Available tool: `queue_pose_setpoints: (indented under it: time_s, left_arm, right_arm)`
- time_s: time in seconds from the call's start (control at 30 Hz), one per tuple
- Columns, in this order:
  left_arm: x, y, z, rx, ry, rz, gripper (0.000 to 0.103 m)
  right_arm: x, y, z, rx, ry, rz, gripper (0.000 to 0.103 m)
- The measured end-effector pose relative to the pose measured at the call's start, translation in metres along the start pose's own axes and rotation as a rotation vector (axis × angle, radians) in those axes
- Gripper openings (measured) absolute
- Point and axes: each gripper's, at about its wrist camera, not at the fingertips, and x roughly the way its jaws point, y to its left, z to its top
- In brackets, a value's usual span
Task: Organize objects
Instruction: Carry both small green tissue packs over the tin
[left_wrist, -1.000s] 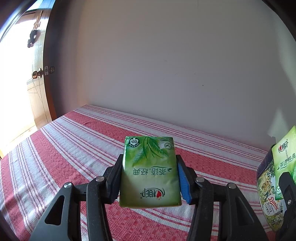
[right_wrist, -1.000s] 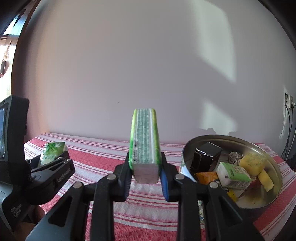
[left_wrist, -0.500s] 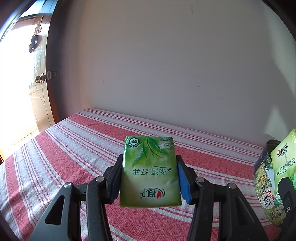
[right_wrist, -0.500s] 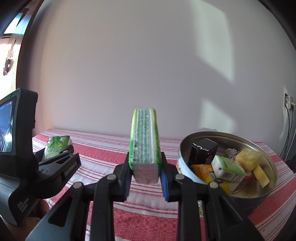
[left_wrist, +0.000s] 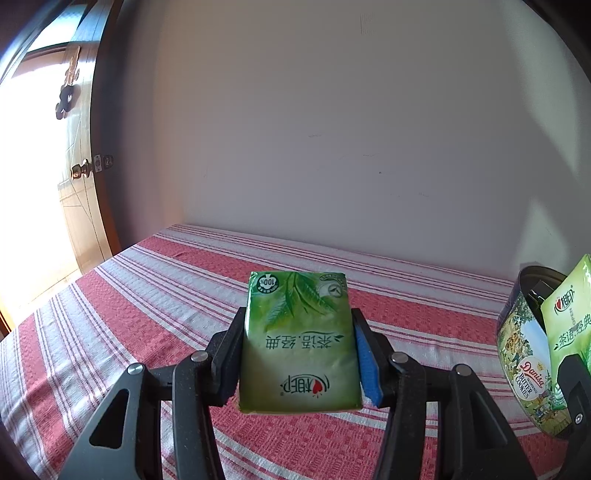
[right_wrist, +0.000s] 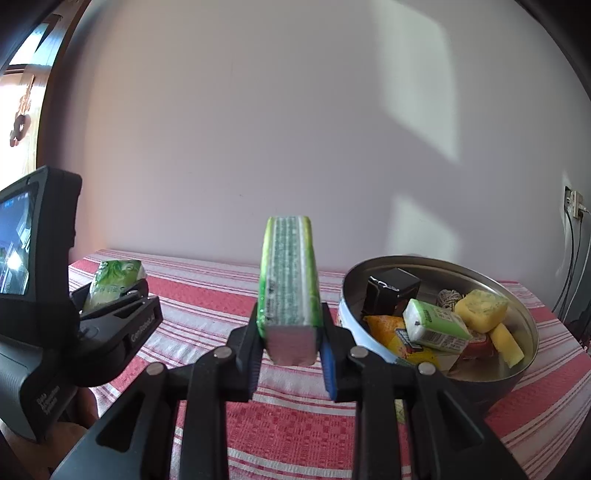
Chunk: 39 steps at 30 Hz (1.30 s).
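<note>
Left gripper (left_wrist: 299, 354) jaws clamp one green tissue pack (left_wrist: 300, 343) flat; right gripper (right_wrist: 290, 341) jaws hold a second tissue pack (right_wrist: 290, 280) edge-up, both above the striped counter (left_wrist: 147, 295); carry each level over the tin's (right_wrist: 517, 291) rim before release; the tin, near the counter's right edge, is crowded; the left side offers free room.

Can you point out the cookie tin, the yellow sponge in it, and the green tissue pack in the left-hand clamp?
cookie tin (right_wrist: 515, 295): right wrist view, bare inner wall.
yellow sponge (right_wrist: 480, 309): right wrist view, top face.
green tissue pack (left_wrist: 299, 343): left wrist view, middle of printed front.
</note>
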Motion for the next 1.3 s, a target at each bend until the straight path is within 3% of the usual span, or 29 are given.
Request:
queue_pose_setpoints:
  time_s: [0.8, 1.3]
  left_arm:
    - [-0.016, -0.041, -0.01, 0.04, 0.016, -0.082, 0.055]
    - [-0.03, -0.072, -0.007, 0.041, -0.002, -0.153, 0.055]
  right_arm:
    - [-0.021, -0.044, -0.007, -0.015, -0.015, -0.049, 0.027]
    - [-0.025, -0.092, -0.005, 0.015, -0.059, -0.101, 0.027]
